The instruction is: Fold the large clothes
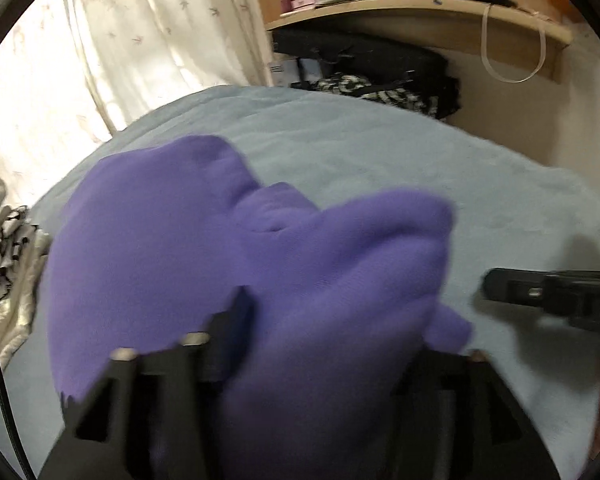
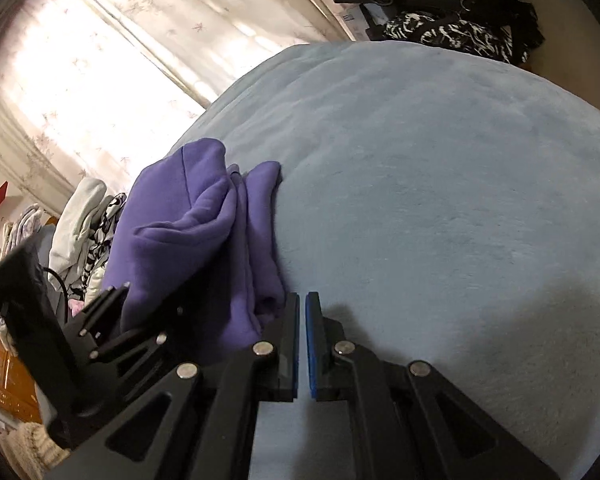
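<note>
A pale blue bed [image 2: 440, 200] is filling most of both views, running from the centre to the right edge. A white curtain [image 2: 100, 60] is hanging in the upper left, glowing with daylight. A purple garment [image 1: 228, 264] is lying bunched in thick folds on the bed, at centre left in the left wrist view and at left of centre in the right wrist view. A pile of black-and-white clothes [image 2: 452, 36] is sitting beyond the bed in the upper right. The left tool [image 1: 340, 344] is standing spread at the bottom of its frame, purple cloth lying between its fingers without being pinched. The right tool [image 2: 303, 312] is pointing down at bare bedding just right of the garment, its blue pads [image 2: 310, 344] pressed together on nothing.
</note>
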A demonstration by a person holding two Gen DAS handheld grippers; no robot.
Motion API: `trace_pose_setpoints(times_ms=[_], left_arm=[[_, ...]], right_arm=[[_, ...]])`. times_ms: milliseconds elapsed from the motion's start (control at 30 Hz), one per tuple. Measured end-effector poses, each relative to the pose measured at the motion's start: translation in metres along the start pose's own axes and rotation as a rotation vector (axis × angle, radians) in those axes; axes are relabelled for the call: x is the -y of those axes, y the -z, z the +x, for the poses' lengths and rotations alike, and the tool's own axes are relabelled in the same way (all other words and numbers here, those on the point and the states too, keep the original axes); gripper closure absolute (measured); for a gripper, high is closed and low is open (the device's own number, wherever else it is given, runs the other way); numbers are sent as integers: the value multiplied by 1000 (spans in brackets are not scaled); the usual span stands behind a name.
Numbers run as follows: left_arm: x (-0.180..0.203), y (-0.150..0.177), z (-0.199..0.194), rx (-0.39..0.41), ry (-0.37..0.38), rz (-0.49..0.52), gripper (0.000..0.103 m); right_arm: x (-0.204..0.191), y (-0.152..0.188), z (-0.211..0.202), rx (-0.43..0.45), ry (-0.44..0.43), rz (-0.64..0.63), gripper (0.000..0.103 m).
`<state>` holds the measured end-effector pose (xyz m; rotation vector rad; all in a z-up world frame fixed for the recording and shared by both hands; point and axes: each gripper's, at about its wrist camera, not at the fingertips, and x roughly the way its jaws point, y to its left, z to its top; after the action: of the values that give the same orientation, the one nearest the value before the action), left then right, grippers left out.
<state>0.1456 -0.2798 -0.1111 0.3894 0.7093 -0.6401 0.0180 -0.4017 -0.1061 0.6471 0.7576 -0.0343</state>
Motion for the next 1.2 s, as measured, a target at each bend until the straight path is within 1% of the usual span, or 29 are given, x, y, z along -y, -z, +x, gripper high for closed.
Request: trace_pose_setpoints(times_ms=[33,67,100,233,300,333,367,433,533,600,633,667,733,833,900,1000,1067,1200], left_arm=[[2,-1,-4,6,15,3,22],[3,-1,-10,20,27,6,20],[3,-2,-16,35,43,11,20],[5,-1,-42,50,79,25,20],[1,1,-59,50,99,10,20],[-2,0,-66,49,100,-3,20],[-8,-1,-72,47,94,-17,20],[-23,-4,-80,39,74,-57,20],[-64,-9,-89,26,25,-163,20],[-97,-8,-88,10,-40,-243,20],[-113,-8,-86,-7,-77,-276,20],[-125,-7,-83,-19,-95,-304,20],[-152,-5,-72,-48,-103,-371,20],[-183,0,-46,-102,-85,-451,20],[-193,-1,-32,-106,-68,-472,20],[-200,-9,-16,-73,-31,-483,20],[-201,-15,-6,-63,-23,-475,20],[-197,-24,12,-79,-27,-424,16]], right_arm=[[1,0,0,2,2,-3,100],[1,0,-1,4,4,-3,100],[1,-1,-1,5,5,0,100],[-2,-2,-6,10,4,-2,100],[-7,-3,-7,3,-5,-15,97],[-10,-3,-7,-6,-11,-22,88],[-14,-4,-8,-14,-20,-28,74],[-22,-8,-10,-17,-46,-42,58],[-37,-20,-12,-11,-70,-81,57],[-47,-31,-12,-11,-99,-95,57],[-51,-40,-9,-21,-124,-98,57],[-55,-48,-5,-39,-154,-98,57],[-60,-66,11,-92,-208,-96,57],[-66,-88,47,-183,-231,-102,57],[-67,-98,74,-256,-248,-83,57],[-68,-109,114,-367,-325,-50,57],[-70,-112,131,-400,-330,-47,57],[-68,-115,159,-433,-293,-36,57]])
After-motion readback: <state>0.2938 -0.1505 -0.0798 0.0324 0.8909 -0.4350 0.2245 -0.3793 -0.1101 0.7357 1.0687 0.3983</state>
